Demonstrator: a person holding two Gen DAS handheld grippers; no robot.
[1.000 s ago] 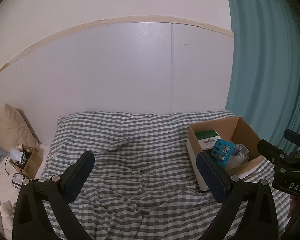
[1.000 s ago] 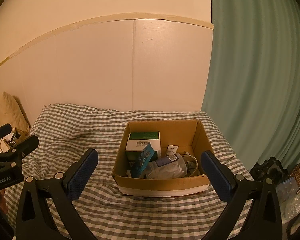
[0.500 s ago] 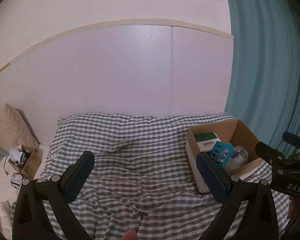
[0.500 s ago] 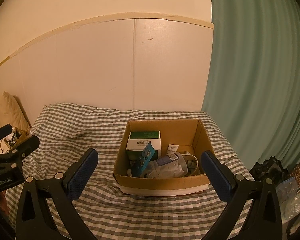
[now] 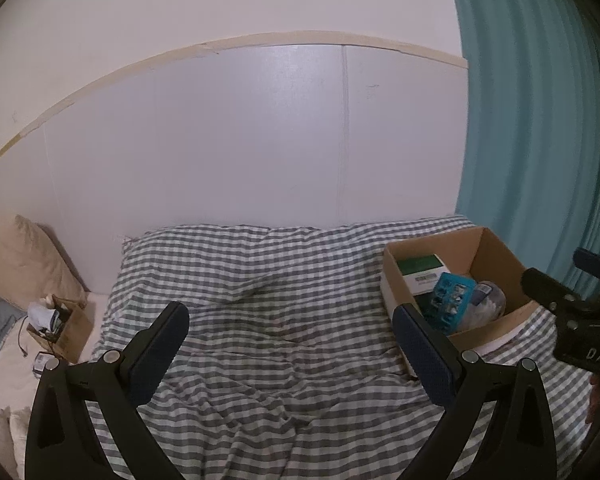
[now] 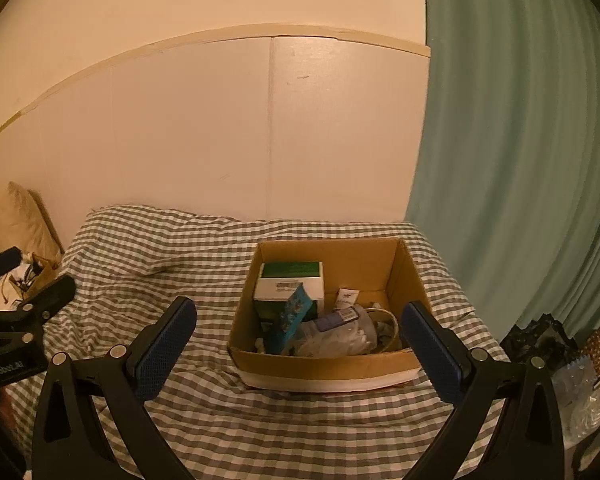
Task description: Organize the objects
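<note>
From my left hand-held gripper (image 5: 290, 346) I see both blue pads spread wide with nothing between them, hanging over the rumpled grey-and-white checked bedspread (image 5: 268, 352). My right hand-held gripper (image 6: 300, 340) is just as wide apart and holds nothing; its right finger (image 6: 432, 350) covers the near right corner of the cardboard box (image 6: 324, 364), so I cannot make out that corner. The box sits on the bed toward the curtain side, top flaps gone. Inside, a white carton with a green top (image 6: 290, 282) stands at the back left, a teal patterned packet (image 6: 290, 318) leans tilted against it, and a crumpled clear plastic bag (image 6: 340, 334) with a blue-labelled item lies beside that. A small white tube (image 6: 345, 298) rests near the back wall; what lies under the bag is too jumbled to tell. In the left view the other gripper's black body is cut off at the right edge. Off the bed's far left, a small open brown box of odds and ends (image 5: 58, 322) and a beige pillow (image 5: 24, 260) sit by the white wall panel (image 5: 240, 140). A teal curtain (image 6: 520, 160) hangs on the right
</note>
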